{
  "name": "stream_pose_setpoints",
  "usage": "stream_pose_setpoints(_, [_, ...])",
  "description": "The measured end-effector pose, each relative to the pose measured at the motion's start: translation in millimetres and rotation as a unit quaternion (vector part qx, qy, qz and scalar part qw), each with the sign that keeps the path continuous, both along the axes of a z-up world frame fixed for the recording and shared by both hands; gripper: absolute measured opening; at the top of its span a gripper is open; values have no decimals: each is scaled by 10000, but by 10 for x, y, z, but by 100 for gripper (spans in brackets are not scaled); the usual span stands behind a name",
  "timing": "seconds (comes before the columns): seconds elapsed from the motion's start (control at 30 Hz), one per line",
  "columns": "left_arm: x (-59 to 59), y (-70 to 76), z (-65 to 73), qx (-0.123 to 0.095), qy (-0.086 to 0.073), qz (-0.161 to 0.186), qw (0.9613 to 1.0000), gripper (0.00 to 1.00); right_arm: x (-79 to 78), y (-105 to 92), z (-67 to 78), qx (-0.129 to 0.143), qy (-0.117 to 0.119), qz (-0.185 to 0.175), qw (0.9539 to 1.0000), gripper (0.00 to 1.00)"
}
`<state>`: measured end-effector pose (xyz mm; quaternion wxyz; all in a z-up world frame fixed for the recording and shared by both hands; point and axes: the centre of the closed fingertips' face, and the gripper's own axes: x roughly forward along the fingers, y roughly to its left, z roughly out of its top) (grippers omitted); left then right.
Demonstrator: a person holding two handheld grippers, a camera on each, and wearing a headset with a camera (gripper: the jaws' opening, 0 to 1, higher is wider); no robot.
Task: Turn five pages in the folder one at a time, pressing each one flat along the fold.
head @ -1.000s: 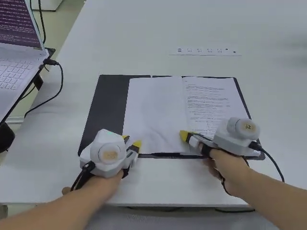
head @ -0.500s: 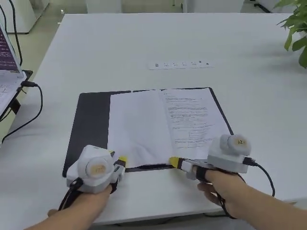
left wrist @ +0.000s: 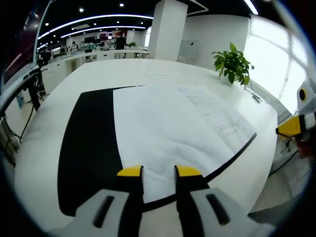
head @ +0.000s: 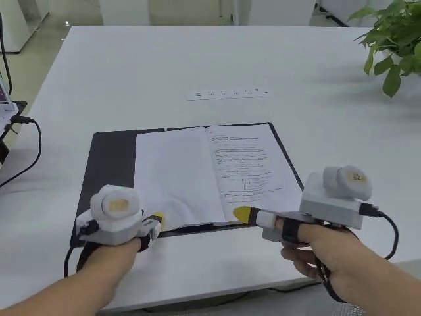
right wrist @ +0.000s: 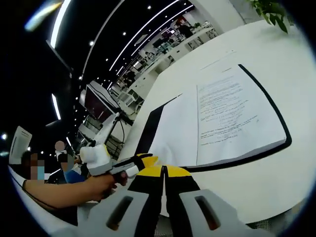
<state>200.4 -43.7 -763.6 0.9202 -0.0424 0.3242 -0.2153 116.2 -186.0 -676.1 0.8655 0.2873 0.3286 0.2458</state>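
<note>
A black folder (head: 108,164) lies open on the white table, with a blank white page (head: 174,171) on its left and a printed page (head: 247,168) on its right. My left gripper (head: 156,218) sits at the near edge of the blank page (left wrist: 163,123), jaws a little apart with nothing between them. My right gripper (head: 242,214) is shut, its yellow tips resting at the folder's near edge just right of the fold. In the right gripper view the printed page (right wrist: 232,113) lies flat beyond the closed tips (right wrist: 160,172).
A white power strip (head: 228,93) lies beyond the folder. A potted plant (head: 391,52) stands at the far right. A black cable (head: 29,151) trails over the table's left edge. The table's front edge runs just below both hands.
The head camera has swung right and up. My right gripper has drawn back from the printed page to the folder's near edge. The pages lie as before.
</note>
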Motion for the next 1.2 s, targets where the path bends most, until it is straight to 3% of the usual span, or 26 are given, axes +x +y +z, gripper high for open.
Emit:
stream_pose_setpoints(0.03, [15,-75,199,-268,-237,4,9994,19,-26,-31,69,11,-57,-30,10000,0])
stream_pose_setpoints(0.07, [-12,-113,311,-421,-237,42,9988,18,-36,-71,134,21,-99,-123,9999,0])
stream_pose_setpoints(0.1, [-103,-174,497,-692,-140,118,9974,19,-53,-137,230,27,-185,-244,9995,0])
stream_pose_setpoints(0.17, [-240,-252,733,-1098,54,202,9937,20,-97,-228,381,25,-269,-412,9988,0])
stream_pose_setpoints(0.23, [-294,-269,869,-1309,65,245,9911,21,-113,-300,501,-71,-434,-487,9978,0])
stream_pose_setpoints(0.27, [-342,-269,984,-1386,-5,269,9900,21,-121,-338,557,-123,-505,-517,9973,0])
stream_pose_setpoints(0.33, [-438,-248,1120,-1363,-80,318,9901,23,-125,-437,699,-201,-707,-627,9953,0])
stream_pose_setpoints(0.4, [-491,-206,1252,-1391,-223,454,9890,32,-115,-555,796,-392,-865,-741,9927,0])
stream_pose_setpoints(0.57, [-594,-106,1399,-1263,-406,610,9893,51,-109,-840,861,-1064,-1008,-898,9851,3])
stream_pose_setpoints(0.67, [-635,-28,1453,-1062,-566,672,9905,64,-122,-914,866,-1173,-1025,-902,9837,23])
stream_pose_setpoints(0.7, [-646,14,1460,-899,-648,654,9917,67,-126,-937,844,-1240,-980,-920,9831,33])
stream_pose_setpoints(0.83, [-706,82,1528,-753,-823,635,9917,80,-149,-1063,804,-1821,-1160,-879,9725,59])
stream_pose_setpoints(0.97, [-744,132,1553,-478,-1024,506,9923,96,-156,-1126,778,-1912,-1292,-894,9689,89])
stream_pose_setpoints(1.07, [-759,177,1532,-396,-1000,476,9931,99,-153,-1202,748,-2061,-1287,-928,9656,100])
stream_pose_setpoints(1.2, [-804,257,1508,-329,-961,519,9935,99,-152,-1228,768,-2066,-1343,-910,9649,100])
